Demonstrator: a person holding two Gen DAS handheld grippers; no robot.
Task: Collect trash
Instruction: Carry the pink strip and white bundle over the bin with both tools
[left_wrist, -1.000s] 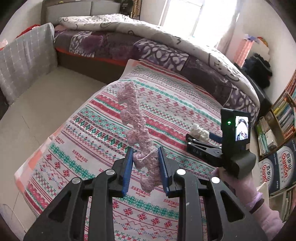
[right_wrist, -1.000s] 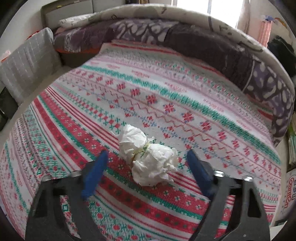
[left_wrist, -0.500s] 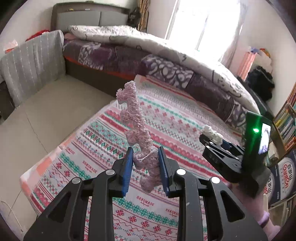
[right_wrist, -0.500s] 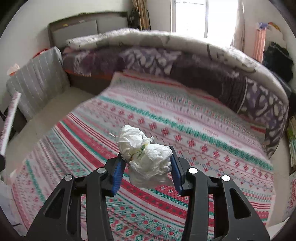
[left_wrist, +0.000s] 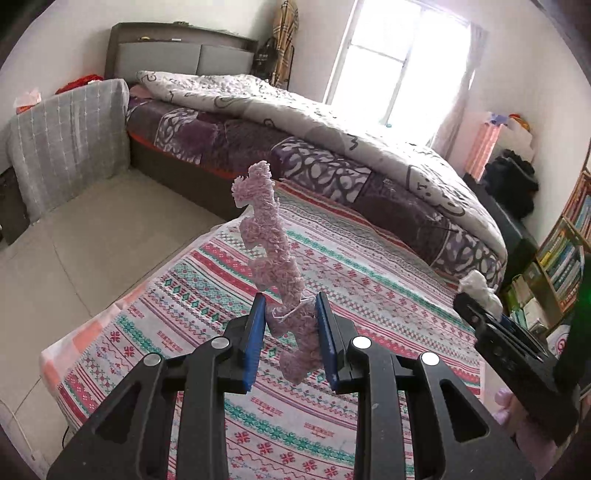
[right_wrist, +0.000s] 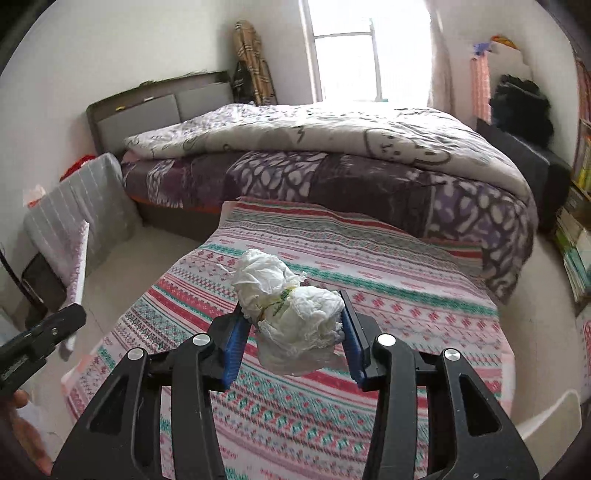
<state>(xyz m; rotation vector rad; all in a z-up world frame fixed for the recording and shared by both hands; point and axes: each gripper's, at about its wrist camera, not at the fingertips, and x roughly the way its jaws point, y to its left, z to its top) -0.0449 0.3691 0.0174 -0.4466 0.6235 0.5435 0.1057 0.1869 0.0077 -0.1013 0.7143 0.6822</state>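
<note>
Lifting clear of the striped, cross-stitch-patterned bedspread (right_wrist: 388, 258), the right gripper (right_wrist: 291, 332) is now carrying the crumpled white tissue wad (right_wrist: 291, 314), which a second ago was lying on the cloth between wide-spread blue pads. Its jaws have just been closing, and the pads are now pressing on both flanks of the wad, standing about half apart because of its bulk. The bedspread is sitting well below the tongs, and the room beyond them is showing more wall and window than before.

The left gripper (left_wrist: 290, 325) is gripping, as it was a second ago, the long pink fuzzy knitted strip (left_wrist: 271, 243), its blue pads drawn in narrow on the strip's lower part. The strip is standing up and forward from the pads, tilting slightly left, with a short tail hanging beneath them.

The wad is looking wrinkled and lumpy, pinched at its middle by a thin yellow-green band, one lobe bulging forward and left of the pads and a thin flap sagging beneath. In the left view it is peeking out at the far right, atop the other tool's black tip.
</note>
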